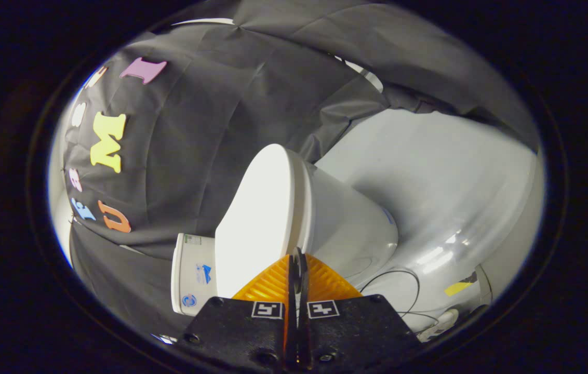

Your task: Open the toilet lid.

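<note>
We are holding the gripper [296, 259] with its two fingers [273, 283] clenched together, tips meeting with nothing between them, and each finger base is carrying a small square black-and-white marker [267, 309]. Just ahead of the tips the toilet lid [255, 218] is lying closed on the toilet [346, 228], and the fingertips are pointing at the lid's edge, though we cannot tell whether they are touching it. The view is rolled, so the white lid is appearing tilted on its side. Beyond the lid, on its hinge side, the tank [192, 272] is showing a small pale label [192, 239] and blue logos [203, 272], all too small for us to read. On the bowl side of the fingers, the pale glossy floor [429, 176] is spreading out, catching streaks of light, with a thin dark cable [403, 275] looping across it and a strip of yellow tape [457, 287] stuck nearby. Behind everything the black cloth wall [211, 114] is hanging in creases.
</note>
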Action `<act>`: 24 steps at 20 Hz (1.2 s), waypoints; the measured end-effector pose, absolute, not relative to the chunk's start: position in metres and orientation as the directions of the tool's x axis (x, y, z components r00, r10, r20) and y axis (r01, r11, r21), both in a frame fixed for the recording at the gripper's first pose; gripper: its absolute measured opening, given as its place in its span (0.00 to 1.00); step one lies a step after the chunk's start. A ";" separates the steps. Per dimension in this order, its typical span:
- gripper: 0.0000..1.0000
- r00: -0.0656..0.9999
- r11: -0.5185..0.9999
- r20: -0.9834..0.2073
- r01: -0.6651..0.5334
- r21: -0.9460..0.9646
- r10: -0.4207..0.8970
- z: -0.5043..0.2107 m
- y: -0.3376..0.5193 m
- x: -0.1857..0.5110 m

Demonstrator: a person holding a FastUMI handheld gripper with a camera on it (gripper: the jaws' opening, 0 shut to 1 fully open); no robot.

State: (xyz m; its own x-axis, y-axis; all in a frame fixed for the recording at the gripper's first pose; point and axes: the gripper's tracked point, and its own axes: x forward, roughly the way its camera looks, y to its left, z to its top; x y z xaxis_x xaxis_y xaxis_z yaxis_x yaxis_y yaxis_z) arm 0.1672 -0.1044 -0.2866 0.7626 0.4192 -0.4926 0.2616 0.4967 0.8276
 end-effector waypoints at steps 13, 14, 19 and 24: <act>0.04 0.794 0.626 -0.515 0.229 0.746 0.323 -0.203 -0.090 0.164; 0.04 0.797 0.642 -0.517 0.223 0.733 0.314 -0.196 -0.087 0.164; 0.04 0.821 0.694 -0.498 0.186 0.696 0.279 -0.157 -0.074 0.161; 0.04 0.841 0.742 -0.473 0.137 0.656 0.263 -0.117 -0.055 0.159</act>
State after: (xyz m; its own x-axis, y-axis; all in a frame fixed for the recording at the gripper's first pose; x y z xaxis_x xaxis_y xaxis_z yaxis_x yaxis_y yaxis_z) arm 0.1586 -0.0552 -0.1170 0.8411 0.2628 -0.4728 0.1370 0.7420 0.6562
